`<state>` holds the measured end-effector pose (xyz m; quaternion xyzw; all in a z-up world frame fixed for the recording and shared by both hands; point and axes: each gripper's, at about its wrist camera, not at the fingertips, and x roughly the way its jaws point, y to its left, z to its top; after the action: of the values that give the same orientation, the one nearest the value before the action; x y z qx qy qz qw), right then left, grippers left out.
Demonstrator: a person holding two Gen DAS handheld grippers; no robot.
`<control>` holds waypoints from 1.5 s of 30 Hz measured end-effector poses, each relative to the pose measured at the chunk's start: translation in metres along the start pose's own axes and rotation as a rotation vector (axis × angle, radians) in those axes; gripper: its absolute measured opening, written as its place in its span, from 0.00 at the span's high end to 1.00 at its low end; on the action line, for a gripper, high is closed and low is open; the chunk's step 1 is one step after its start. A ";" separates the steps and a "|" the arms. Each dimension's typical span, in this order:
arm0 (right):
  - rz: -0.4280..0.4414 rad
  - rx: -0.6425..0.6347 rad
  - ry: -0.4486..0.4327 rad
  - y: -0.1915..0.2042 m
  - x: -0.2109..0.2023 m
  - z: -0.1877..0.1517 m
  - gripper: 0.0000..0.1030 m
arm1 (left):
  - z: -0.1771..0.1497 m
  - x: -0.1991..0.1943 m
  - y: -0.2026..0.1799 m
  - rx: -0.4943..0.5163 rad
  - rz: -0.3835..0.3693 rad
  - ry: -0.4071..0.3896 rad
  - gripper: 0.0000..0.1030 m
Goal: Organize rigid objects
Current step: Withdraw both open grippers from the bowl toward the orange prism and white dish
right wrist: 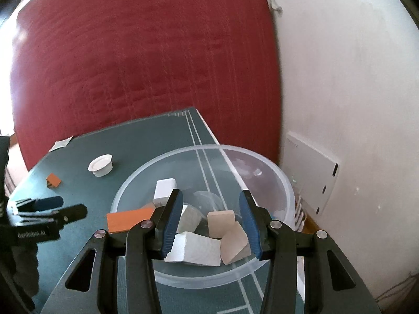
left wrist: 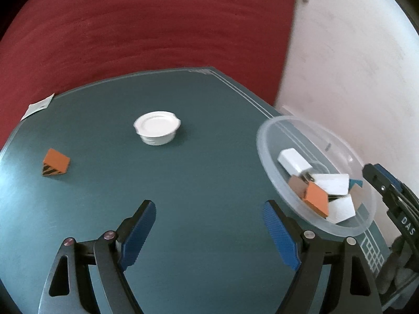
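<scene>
A clear plastic bowl [left wrist: 264, 141] [right wrist: 136, 180] stands at the right edge of the green table [left wrist: 204, 172] and holds several blocks: white, tan and one orange block [left wrist: 315, 198] [right wrist: 129, 221]. My right gripper [right wrist: 210, 219] is open and empty, held just above the blocks inside the bowl. My left gripper [left wrist: 209, 222] is open and empty, low over the table left of the bowl. A loose orange block with black stripes [left wrist: 56, 166] [right wrist: 53, 180] lies at the table's left. A white round lid [left wrist: 157, 127] [right wrist: 100, 165] lies mid-table.
A red cushion [left wrist: 146, 28] rises behind the table. A white wall [right wrist: 340, 78] with a wall plate [right wrist: 311, 172] is at the right. A paper slip [left wrist: 38, 106] lies at the table's far left edge. The right gripper's body [left wrist: 392, 198] shows beside the bowl.
</scene>
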<state>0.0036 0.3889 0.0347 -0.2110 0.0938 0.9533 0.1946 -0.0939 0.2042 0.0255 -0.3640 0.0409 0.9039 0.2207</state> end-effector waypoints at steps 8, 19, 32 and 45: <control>0.004 -0.040 -0.013 0.009 -0.004 -0.003 0.55 | 0.002 -0.001 0.032 -0.075 0.053 0.002 0.16; 0.012 -0.078 -0.011 0.009 -0.016 -0.008 0.55 | -0.001 -0.009 0.087 -0.143 0.177 -0.004 0.16; 0.031 -0.127 0.000 0.027 -0.018 -0.012 0.55 | -0.004 -0.016 0.149 -0.208 0.314 0.012 0.16; 0.099 -0.158 0.014 0.049 -0.027 -0.014 0.54 | -0.003 -0.007 0.170 -0.203 0.399 0.061 0.16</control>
<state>0.0115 0.3318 0.0393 -0.2274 0.0297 0.9647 0.1293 -0.1603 0.0484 0.0137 -0.3962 0.0274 0.9177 -0.0015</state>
